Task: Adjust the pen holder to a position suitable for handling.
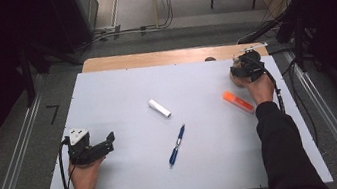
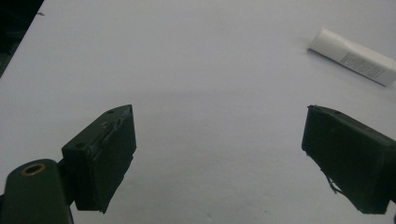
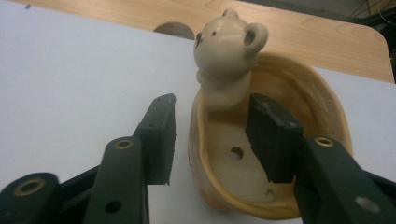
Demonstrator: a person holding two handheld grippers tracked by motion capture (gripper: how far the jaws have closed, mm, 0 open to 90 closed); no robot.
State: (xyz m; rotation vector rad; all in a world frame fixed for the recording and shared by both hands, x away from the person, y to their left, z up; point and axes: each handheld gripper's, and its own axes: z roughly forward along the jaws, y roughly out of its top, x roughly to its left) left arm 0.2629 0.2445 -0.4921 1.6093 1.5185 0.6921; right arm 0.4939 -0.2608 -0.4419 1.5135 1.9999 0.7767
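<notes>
Right tool (image 3: 210, 135) astride bear dish (image 3: 280, 140) rim — marker (image 1: 238, 102), pen (image 1: 177, 145) nearby

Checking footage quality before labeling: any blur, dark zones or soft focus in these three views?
High view: white board evenly lit, surroundings nearly black, right gripper small and murky. Left gripper view: dim and bluish, jaws soft-edged, white tube sharper. Right gripper view: bear dish clear with a mild sheen, black jaws straddling its rim a little soft.
</notes>
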